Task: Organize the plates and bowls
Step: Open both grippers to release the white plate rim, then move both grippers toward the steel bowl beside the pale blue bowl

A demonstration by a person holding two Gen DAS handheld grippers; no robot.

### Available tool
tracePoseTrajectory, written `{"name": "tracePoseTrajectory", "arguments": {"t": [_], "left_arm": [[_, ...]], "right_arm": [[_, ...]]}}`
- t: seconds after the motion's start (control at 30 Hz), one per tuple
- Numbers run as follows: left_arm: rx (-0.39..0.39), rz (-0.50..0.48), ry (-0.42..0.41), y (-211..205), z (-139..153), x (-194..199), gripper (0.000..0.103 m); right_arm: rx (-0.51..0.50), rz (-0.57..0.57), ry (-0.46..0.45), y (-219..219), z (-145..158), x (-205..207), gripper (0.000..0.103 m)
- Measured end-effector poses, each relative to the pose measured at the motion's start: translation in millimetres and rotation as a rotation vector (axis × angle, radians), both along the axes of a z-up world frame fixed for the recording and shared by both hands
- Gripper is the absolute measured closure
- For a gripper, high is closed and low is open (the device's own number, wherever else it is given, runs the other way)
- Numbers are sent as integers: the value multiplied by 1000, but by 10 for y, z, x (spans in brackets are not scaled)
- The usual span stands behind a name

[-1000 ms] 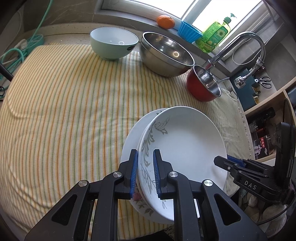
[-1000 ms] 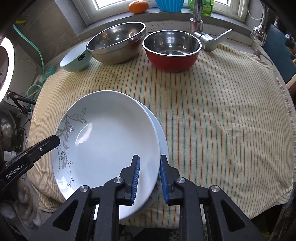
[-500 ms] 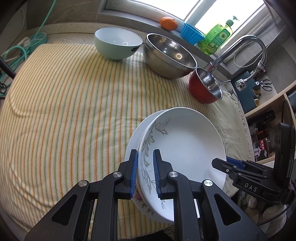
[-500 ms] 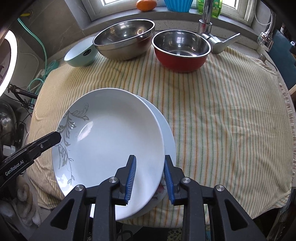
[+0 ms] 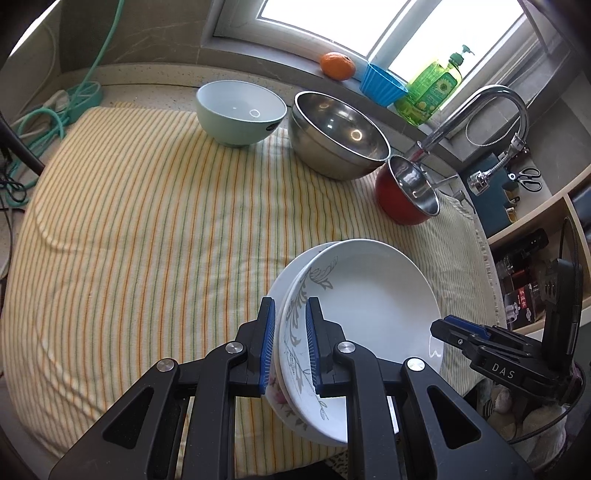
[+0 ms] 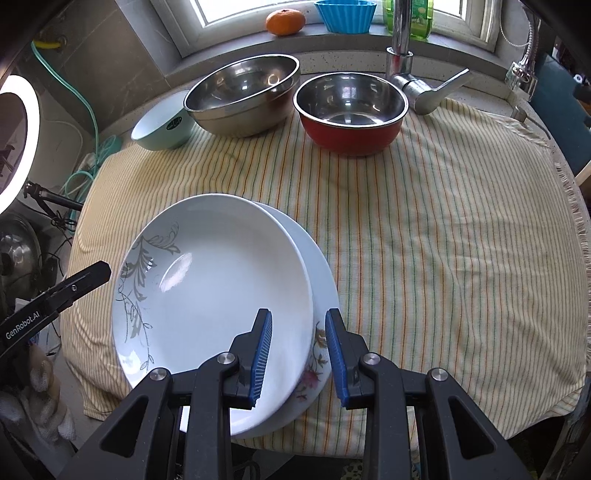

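A white plate with a grey vine pattern [image 5: 376, 306] [image 6: 221, 280] lies on a flowered plate [image 5: 291, 273] [image 6: 321, 280] near the front edge of the striped cloth [image 5: 147, 240]. My left gripper [image 5: 290, 347] is shut on the left rims of the two plates. My right gripper [image 6: 299, 350] straddles their right rim, with the blue pads standing off the china. At the back stand a pale green bowl [image 5: 240, 110] [image 6: 162, 129], a large steel bowl [image 5: 340, 136] [image 6: 243, 96] and a red bowl with a steel inside [image 5: 406, 195] [image 6: 351, 110].
A faucet [image 6: 402, 55] rises behind the red bowl. An orange [image 6: 286, 20], a blue cup [image 6: 345, 14] and a green soap bottle [image 5: 432, 88] sit on the windowsill. Shelves [image 5: 535, 258] stand to the right, a ring light [image 6: 18, 140] and cables to the left.
The right gripper's jaws have widened and let go of the plates' rim. The left gripper keeps its hold, and the plates have hardly moved.
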State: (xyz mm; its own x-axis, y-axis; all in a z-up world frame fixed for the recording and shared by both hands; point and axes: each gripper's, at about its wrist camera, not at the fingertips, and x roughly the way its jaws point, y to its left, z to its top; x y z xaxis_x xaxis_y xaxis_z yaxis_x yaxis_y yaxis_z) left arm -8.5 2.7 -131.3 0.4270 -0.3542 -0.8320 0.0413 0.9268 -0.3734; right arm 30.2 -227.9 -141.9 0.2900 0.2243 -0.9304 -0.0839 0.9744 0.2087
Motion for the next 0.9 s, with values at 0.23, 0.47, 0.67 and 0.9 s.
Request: {"name": "tracePoseTrajectory", "arguments": {"t": [0.23,0.47,0.67,0.9], "left_arm": [[20,25,-33,-20,145,52,89],[-3,53,-38,-90,239,105,89],[-22,79,-45,-173,285,144,89],[-55,119,-30,-230,239,243,89]], "right_arm": [[-13,18,-64,-126,195,79,75],[14,43,-114,-251,320,209,75],[28,62,-157,-362,401,345,75],[18,88,-171,-471,456,601,75]]}}
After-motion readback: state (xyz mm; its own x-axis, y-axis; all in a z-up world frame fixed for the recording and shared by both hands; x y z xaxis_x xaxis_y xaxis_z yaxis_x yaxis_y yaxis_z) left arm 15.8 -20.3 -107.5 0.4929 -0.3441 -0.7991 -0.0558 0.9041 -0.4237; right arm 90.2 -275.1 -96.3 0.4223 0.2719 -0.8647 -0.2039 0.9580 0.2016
